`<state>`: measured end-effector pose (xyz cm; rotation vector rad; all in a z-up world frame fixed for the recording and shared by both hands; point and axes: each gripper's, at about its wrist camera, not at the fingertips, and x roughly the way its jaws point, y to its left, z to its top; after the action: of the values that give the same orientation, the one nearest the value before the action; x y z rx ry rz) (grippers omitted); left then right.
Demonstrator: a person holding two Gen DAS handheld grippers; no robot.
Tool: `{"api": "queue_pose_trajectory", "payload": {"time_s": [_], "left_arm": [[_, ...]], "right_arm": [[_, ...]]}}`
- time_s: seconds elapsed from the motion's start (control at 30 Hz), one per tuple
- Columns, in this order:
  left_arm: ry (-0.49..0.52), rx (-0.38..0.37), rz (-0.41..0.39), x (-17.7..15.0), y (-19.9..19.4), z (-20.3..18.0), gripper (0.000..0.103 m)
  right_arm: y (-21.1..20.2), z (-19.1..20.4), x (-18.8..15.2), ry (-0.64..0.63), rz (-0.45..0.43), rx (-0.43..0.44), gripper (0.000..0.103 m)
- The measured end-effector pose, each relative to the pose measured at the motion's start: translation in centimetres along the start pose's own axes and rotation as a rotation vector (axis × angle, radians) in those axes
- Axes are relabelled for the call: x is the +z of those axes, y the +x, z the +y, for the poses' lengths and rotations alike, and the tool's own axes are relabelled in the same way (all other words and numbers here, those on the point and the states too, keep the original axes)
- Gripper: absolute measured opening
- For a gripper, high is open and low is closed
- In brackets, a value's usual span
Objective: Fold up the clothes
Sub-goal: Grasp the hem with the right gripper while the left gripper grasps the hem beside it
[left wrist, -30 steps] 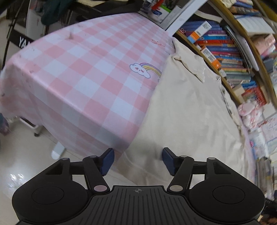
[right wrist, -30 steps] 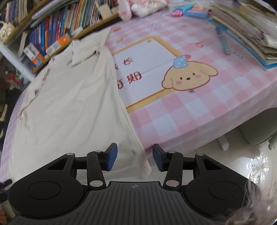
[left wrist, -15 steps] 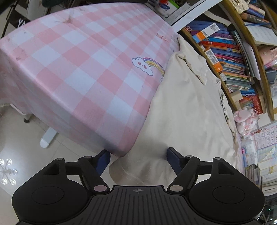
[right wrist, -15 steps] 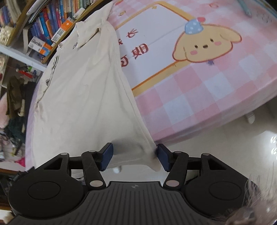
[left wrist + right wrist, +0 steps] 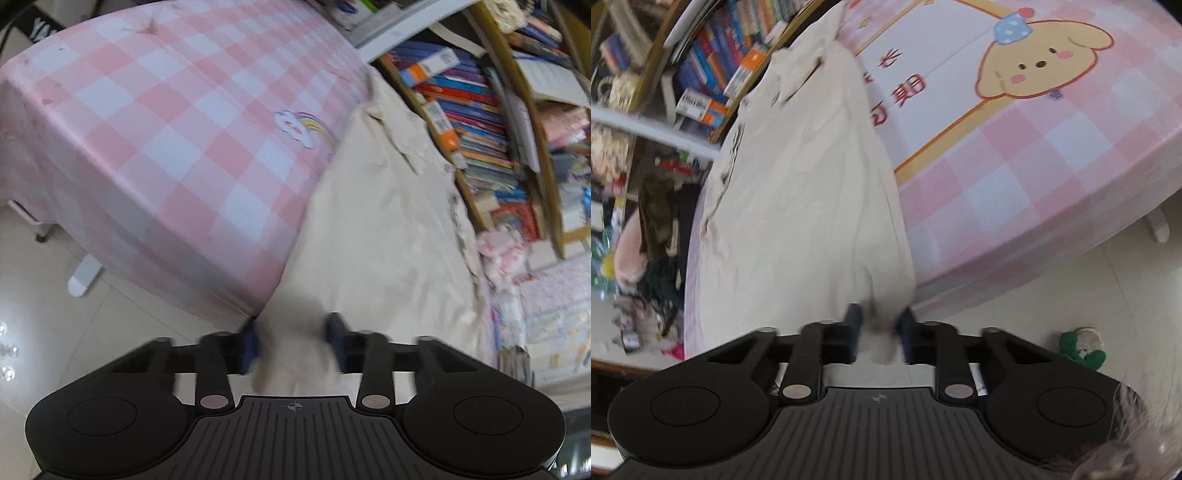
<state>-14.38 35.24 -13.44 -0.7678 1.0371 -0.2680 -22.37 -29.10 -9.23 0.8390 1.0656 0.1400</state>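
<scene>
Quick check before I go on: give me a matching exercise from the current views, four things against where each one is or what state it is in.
Things:
1. cream shirt
2. rainbow print
3. puppy print
4. green toy

Places or states:
A. on the floor, beside the table
B. on the pink check cloth, left of the shirt
C. spread on the table, hem between both sets of jaws
D. on the cloth, right of the shirt

Pairs: 1-C, 2-B, 3-D, 4-A

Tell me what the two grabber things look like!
Both are black. The left gripper and right gripper each have a ribbed plate with a tiny crosshair mark, two round discs, silvery pivot pins and dark blue pads on their fingers.
</scene>
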Motion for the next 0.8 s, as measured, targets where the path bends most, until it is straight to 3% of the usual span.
{"api": "queue_pose_trajectory", "payload": {"time_s": [0.03,0.13,0.57,0.8], "left_arm": [[0.024,0.000,0.005,-0.1,-0.1,-0.3,0.010],[0.090,0.000,0.018,-0.3,-0.5,-1.3,0.006],[0.121,-0.048,0.023,-1.0,-3.6,-2.3,0.006],[0.089,-0.039,0.045,-1.9,-4.3,-0.7,0.006]], "right_arm": [[-0.1,0.1,-0.2,-0.009,0.003,-0.005,0.011],[-0.3,0.6,-0.9,-0.037,0.013,-0.020,0.009],[-4.5,0.4,-3.6,-0.063,-0.055,-0.051,0.007],[-6.4,0.4,-5.6,-0.049,-0.048,-0.056,0.007]]}}
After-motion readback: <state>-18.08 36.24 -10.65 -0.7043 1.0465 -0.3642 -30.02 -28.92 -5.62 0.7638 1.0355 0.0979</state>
